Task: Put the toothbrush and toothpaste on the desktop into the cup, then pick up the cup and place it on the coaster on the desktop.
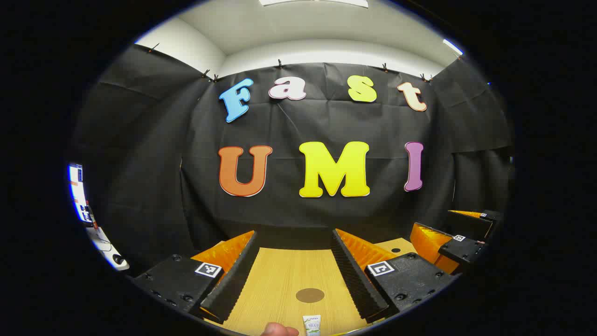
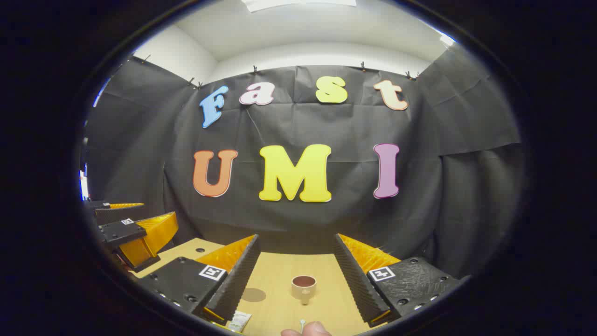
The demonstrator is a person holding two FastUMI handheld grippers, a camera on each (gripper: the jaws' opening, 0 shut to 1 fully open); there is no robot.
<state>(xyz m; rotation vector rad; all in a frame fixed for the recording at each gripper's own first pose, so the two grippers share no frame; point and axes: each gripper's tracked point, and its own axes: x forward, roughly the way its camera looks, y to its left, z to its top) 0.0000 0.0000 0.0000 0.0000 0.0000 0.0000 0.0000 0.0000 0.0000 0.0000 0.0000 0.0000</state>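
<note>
Both claws, left claw [image 1: 295,273] and right claw [image 2: 296,275], hang released above the tabletop [image 2: 326,303]; one cup [image 2: 303,285] upright, one coaster [image 1: 310,295] flat, one toothpaste [image 1: 311,325] lengthwise toward the wall.

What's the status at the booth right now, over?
Both grippers open, left gripper and right gripper holding nothing. Cup empty on desktop, toothpaste flat, coaster bare. Nothing blocking.

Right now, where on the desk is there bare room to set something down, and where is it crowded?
Bare wood lies between the cup and the black cloth wall behind it, and between the coaster and that wall. It is tighter along the near edge, where the toothpaste and toothbrush tip lie by a fingertip. Both grippers are open, holding nothing.
</note>
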